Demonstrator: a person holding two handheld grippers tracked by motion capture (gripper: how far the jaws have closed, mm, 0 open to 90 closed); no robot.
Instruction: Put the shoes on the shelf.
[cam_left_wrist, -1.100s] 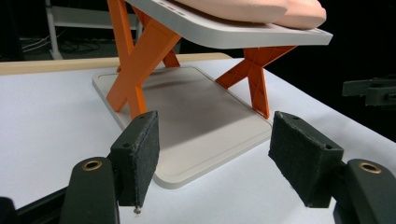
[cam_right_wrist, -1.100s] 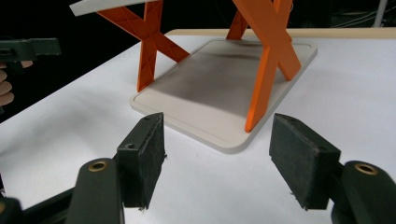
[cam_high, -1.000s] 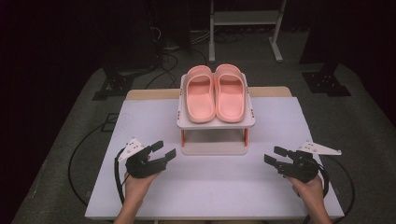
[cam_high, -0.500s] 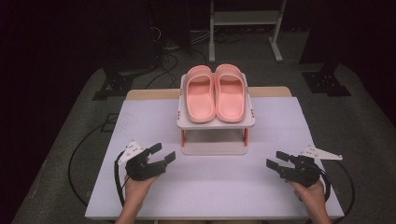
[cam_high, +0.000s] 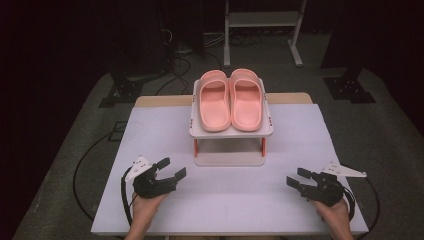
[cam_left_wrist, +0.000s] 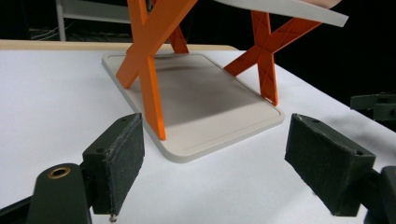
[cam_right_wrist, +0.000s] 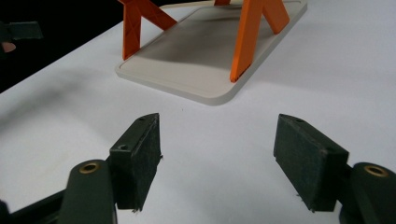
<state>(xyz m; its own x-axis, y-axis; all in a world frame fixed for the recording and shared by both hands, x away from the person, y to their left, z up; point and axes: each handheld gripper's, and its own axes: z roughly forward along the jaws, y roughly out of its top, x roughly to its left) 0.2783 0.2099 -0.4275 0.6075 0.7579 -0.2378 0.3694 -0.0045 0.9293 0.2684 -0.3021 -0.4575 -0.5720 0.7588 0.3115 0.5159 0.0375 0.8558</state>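
A pair of pink slippers (cam_high: 231, 100) lies side by side, touching, soles down, toes pointing away from the person, on the top shelf of a small rack (cam_high: 200, 131). The rack has two white shelves joined by orange X-shaped legs and stands at the middle of the white table (cam_high: 150, 130).

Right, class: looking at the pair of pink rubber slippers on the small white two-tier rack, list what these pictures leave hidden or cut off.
- Pink rubber slippers: soles hidden in the high view; they lie sole-down on the rack's top shelf.
- The white two-tier rack's orange crossed legs: tops cut off by the upper edge in both gripper views.
- Lower shelf: its back part hidden under the top shelf in the high view.
- Person's forearms: cut off by the bottom edge in the high view.
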